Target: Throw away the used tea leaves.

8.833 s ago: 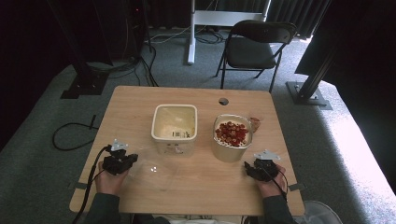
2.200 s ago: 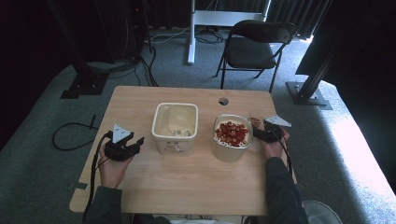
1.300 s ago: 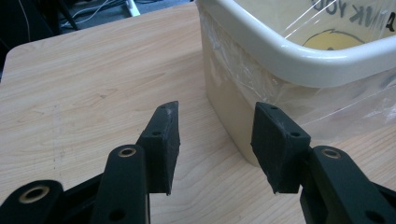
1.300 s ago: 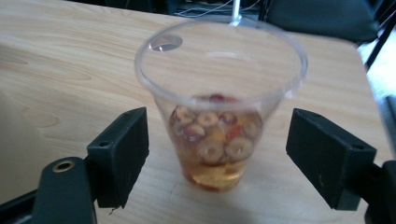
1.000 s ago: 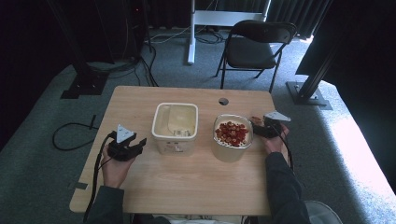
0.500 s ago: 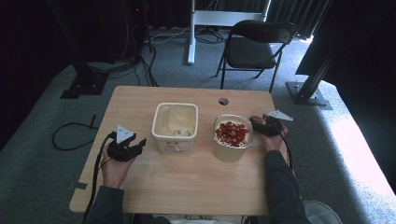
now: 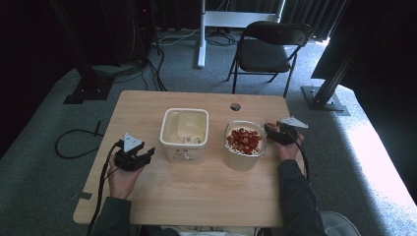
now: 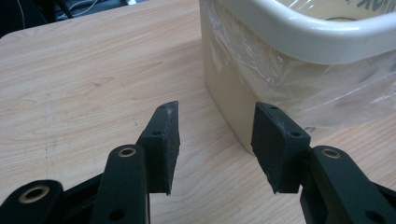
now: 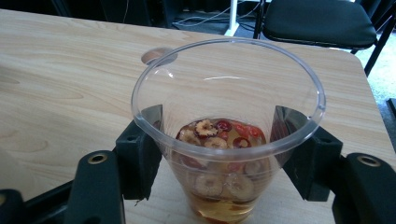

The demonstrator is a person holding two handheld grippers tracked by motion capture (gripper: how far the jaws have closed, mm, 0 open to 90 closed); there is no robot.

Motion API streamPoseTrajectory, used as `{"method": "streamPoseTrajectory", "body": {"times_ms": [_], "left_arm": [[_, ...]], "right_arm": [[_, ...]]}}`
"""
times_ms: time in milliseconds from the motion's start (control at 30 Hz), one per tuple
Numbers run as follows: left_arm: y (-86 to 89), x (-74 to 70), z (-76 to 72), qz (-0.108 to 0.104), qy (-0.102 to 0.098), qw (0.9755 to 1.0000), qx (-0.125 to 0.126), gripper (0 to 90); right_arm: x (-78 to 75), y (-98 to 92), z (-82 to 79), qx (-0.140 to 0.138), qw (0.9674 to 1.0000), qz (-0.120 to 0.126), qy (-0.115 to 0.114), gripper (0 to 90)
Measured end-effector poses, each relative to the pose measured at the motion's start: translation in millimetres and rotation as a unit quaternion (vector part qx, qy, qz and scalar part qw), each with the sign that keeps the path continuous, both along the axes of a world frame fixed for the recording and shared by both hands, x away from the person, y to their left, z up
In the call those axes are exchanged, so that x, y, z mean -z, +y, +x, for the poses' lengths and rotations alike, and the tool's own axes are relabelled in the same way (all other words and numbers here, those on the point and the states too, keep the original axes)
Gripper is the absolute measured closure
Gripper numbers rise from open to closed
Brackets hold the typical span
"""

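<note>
Overall light: dim room around me, black at the edges of the high view; my counter (image 7: 196, 187) is evenly and softly lit.
Source: daylight falls from the right, a pale patch washing out the carpet (image 7: 373, 162) there.
Shadows: faint and short under the cream tub (image 7: 184, 129).
Glare: soft white highlights on the clear cup (image 9: 227, 121) rim and the tub's plastic wrap in my left tool's view.
Sharpness: high view soft and grainy; both tool views crisp up close, background chair (image 9: 322, 21) slightly soft.

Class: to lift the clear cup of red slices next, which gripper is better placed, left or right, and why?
Right. The right gripper already has its jaws around the clear cup; the left gripper is open by the cream tub.
</note>
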State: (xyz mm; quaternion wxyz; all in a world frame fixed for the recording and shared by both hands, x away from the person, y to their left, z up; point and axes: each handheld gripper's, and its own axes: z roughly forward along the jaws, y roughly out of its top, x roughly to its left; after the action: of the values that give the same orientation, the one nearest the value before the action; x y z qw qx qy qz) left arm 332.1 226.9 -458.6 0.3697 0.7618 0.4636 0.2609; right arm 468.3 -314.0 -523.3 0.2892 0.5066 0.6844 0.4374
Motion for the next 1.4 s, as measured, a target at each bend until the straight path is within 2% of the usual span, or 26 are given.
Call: {"method": "streamPoseTrajectory", "body": {"times_ms": [267,400,500,733,967,1067,1400], "left_arm": [[-0.4,6.0,-4.5,-0.002,0.000,1.0000,0.006,52.7],[-1.7,13.0,-6.3,-0.003,0.006,0.9999,0.008,52.7],[-2.2,15.9,-7.1,-0.002,0.009,0.9999,0.009,52.7],[-4.8,29.0,-9.3,-0.005,0.022,0.9997,0.013,52.7],[-5.2,36.2,-9.5,-0.006,0.030,0.9994,0.015,52.7],[-5.3,38.9,-9.2,-0.006,0.033,0.9993,0.015,52.7],[-7.5,46.1,-7.3,-0.002,0.041,0.9990,0.019,52.7]], "right_arm": [[-7.1,0.1,-9.9,-0.003,0.9999,-0.003,-0.010,36.8],[-13.1,-3.3,-19.2,-0.001,0.9999,-0.011,-0.007,37.3],[-16.0,-5.2,-23.4,-0.004,1.0000,-0.004,-0.006,37.3],[-32.4,-4.2,-39.7,-0.007,0.9998,-0.010,-0.013,37.3],[-36.8,-3.9,-52.2,-0.010,0.9998,-0.014,-0.008,37.3],[-41.7,-5.5,-62.9,-0.008,0.9998,-0.015,-0.004,37.3],[-57.3,-4.1,-98.3,-0.021,0.9992,-0.030,-0.013,37.4]]}}
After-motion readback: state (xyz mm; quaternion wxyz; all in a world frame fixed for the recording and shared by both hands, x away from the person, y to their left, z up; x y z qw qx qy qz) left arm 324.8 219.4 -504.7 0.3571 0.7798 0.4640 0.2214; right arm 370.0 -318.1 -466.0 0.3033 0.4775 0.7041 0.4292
